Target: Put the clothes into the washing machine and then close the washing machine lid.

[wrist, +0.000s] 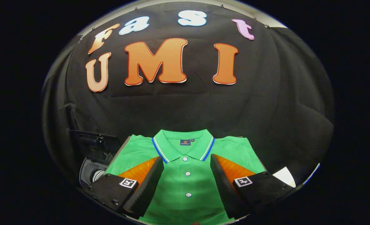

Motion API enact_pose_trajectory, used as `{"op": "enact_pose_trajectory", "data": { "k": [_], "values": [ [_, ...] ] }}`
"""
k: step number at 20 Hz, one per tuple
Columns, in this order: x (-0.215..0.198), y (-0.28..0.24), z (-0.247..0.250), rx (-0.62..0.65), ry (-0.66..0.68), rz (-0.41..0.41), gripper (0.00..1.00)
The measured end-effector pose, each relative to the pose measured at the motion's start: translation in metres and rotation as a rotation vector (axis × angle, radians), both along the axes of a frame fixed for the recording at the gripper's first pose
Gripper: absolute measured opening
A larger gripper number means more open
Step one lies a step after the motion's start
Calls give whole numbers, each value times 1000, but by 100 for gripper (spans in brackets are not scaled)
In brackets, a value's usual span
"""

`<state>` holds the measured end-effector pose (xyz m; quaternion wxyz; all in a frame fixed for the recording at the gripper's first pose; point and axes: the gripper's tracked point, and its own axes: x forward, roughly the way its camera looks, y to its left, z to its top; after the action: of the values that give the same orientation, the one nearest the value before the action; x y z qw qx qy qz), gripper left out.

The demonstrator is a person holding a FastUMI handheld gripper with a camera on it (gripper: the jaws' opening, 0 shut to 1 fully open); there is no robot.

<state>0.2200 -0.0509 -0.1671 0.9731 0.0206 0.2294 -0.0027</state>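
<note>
Claw hanging over the folded shirt

The claw [186, 175] is standing apart, gripping nothing; the shirt [185, 184] is lying between its fingers, collar far, washer [92, 156] left.

Black cloth wall [266, 103] drapes across the back, creased and hanging loose. Down below the wall, off to one side, a white sheet corner [284, 175] pokes out, flat and bright.

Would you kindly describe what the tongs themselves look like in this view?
The tongs have two wedge-shaped fingers that taper forward, with ribbed, sawtooth-edged inner faces. Each finger sits on a blocky mount that carries a small square black-and-white marker on top. No cables or sleeves can be seen.
</note>
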Motion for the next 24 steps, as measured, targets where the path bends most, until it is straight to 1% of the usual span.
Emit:
{"op": "enact_pose_trajectory", "data": {
  "k": [5, 8, 13, 16, 18, 21, 24],
  "values": [
    [9, -2, -26, 18, 97, -13, 98],
    [8, -4, -36, 4, 147, -13, 98],
    [3, -2, -53, 28, 242, -17, 98],
    [3, -1, -55, 69, 297, -36, 98],
    [3, 0, -56, 50, 360, -17, 98],
    [4, 1, -57, 52, 440, -18, 100],
    [6, 1, -57, 53, 486, -15, 99]
  ]
}}
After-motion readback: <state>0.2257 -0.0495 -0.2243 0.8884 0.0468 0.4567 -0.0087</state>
